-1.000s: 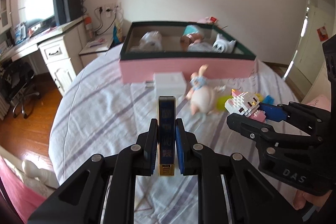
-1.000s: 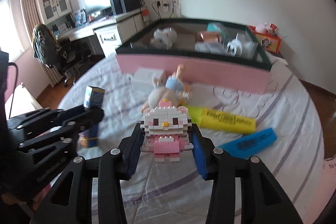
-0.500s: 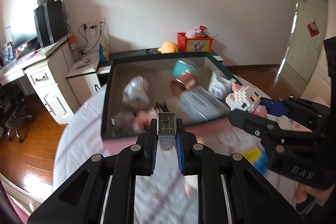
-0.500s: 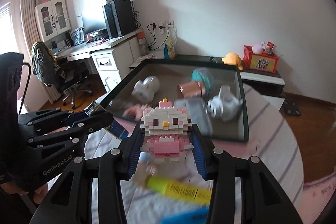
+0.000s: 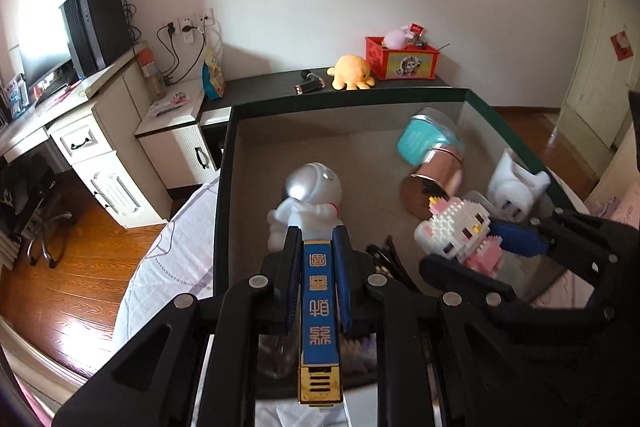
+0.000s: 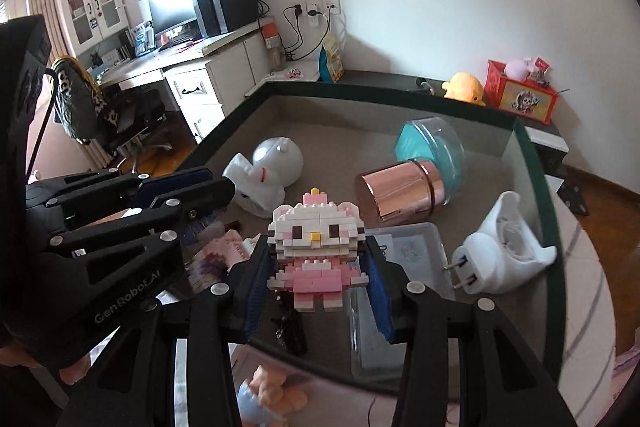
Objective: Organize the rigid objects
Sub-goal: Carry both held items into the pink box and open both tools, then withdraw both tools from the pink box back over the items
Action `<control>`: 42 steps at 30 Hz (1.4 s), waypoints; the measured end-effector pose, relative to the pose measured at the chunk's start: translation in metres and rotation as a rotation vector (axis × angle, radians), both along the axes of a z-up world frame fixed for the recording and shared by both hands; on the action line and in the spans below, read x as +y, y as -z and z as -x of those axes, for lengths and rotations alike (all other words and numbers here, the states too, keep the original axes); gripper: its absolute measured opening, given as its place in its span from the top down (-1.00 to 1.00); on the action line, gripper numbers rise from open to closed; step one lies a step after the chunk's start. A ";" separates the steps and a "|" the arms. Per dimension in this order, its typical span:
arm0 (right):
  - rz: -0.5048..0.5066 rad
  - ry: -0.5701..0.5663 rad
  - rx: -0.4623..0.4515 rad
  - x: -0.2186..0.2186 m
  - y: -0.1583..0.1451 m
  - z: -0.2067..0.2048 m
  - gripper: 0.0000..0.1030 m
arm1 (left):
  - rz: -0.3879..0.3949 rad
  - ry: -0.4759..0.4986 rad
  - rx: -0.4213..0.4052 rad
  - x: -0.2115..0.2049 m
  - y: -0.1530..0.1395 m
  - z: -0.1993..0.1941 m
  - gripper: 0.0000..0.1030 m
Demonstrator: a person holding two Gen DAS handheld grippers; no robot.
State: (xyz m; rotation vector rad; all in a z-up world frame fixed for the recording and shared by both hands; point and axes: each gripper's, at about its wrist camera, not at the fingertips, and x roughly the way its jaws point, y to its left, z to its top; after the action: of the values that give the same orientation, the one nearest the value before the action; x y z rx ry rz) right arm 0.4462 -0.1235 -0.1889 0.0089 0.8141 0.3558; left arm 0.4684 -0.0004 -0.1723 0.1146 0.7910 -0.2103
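My left gripper (image 5: 318, 247) is shut on a narrow blue and gold box (image 5: 320, 315), held over the near left part of the open storage box (image 5: 224, 195). My right gripper (image 6: 316, 267) is shut on a white and pink brick-built cat figure (image 6: 316, 247), held over the storage box's near middle (image 6: 532, 163). The cat figure also shows in the left wrist view (image 5: 460, 231), to the right of my left gripper. The left gripper shows in the right wrist view (image 6: 188, 199) at the left.
Inside the box lie a silver astronaut figure (image 5: 312, 203), a copper and teal can (image 6: 412, 179), a white plug-in device (image 6: 504, 251), a clear plastic case (image 6: 400, 267) and a black clip (image 6: 292, 331). A doll (image 6: 268, 399) lies on the bed before the box. A desk (image 5: 80, 107) stands left.
Both grippers have moved forward from above the bed to above the storage box, each still holding its object. The box now fills the view from above.
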 end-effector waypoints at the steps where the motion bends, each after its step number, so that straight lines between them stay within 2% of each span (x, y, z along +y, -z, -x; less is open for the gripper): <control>1: 0.002 0.000 0.006 0.000 0.003 -0.002 0.11 | -0.014 -0.016 -0.001 -0.001 0.001 -0.003 0.70; 3: -0.011 0.014 -0.006 -0.003 0.003 -0.005 0.10 | -0.034 -0.020 -0.033 -0.003 0.001 -0.003 0.70; 5: -0.024 0.022 0.001 -0.006 0.004 -0.005 0.06 | -0.011 -0.024 -0.061 -0.001 -0.002 -0.001 0.69; 9: -0.028 0.073 -0.008 -0.014 -0.002 0.002 -0.40 | 0.013 -0.023 -0.067 0.004 -0.010 0.008 0.62; 10: -0.042 0.078 -0.015 -0.016 -0.005 0.006 -0.44 | 0.019 -0.032 -0.085 0.006 -0.015 0.014 0.36; 11: -0.058 0.085 -0.031 -0.019 -0.011 0.011 -0.49 | 0.022 -0.046 -0.098 0.009 -0.019 0.018 -0.09; 12: -0.064 0.091 -0.045 -0.022 -0.016 0.017 -0.55 | 0.028 -0.070 -0.120 0.013 -0.025 0.025 -0.32; 13: -0.071 0.098 -0.062 -0.025 -0.021 0.024 -0.58 | 0.046 -0.085 -0.151 0.018 -0.031 0.035 -0.67; 14: -0.084 0.099 -0.079 -0.028 -0.028 0.032 -0.59 | 0.062 -0.095 -0.173 0.020 -0.037 0.043 -0.84; 16: -0.100 0.101 -0.104 -0.032 -0.040 0.048 -0.60 | 0.093 -0.110 -0.213 0.025 -0.048 0.069 -0.92; 20: -0.120 0.122 -0.170 -0.039 -0.062 0.092 -0.69 | 0.085 -0.103 -0.239 0.022 -0.062 0.118 -1.00; 23: -0.122 0.139 -0.227 -0.045 -0.077 0.131 -1.00 | 0.075 -0.112 -0.279 0.019 -0.073 0.156 -1.00; 28: -0.066 0.144 -0.309 -0.048 -0.094 0.195 -1.00 | 0.088 -0.106 -0.336 0.014 -0.091 0.218 -1.00; 33: -0.078 0.165 -0.356 -0.054 -0.107 0.253 -1.00 | 0.078 -0.122 -0.390 0.002 -0.101 0.270 -1.00; 42: -0.070 0.217 -0.424 -0.069 -0.122 0.325 -1.00 | 0.073 -0.145 -0.465 -0.011 -0.117 0.342 -1.00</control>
State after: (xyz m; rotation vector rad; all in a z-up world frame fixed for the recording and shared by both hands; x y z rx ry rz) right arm 0.1213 -0.1929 -0.0667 0.0843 0.3756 0.1710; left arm 0.1268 -0.0111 -0.0553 0.0345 0.3258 -0.0694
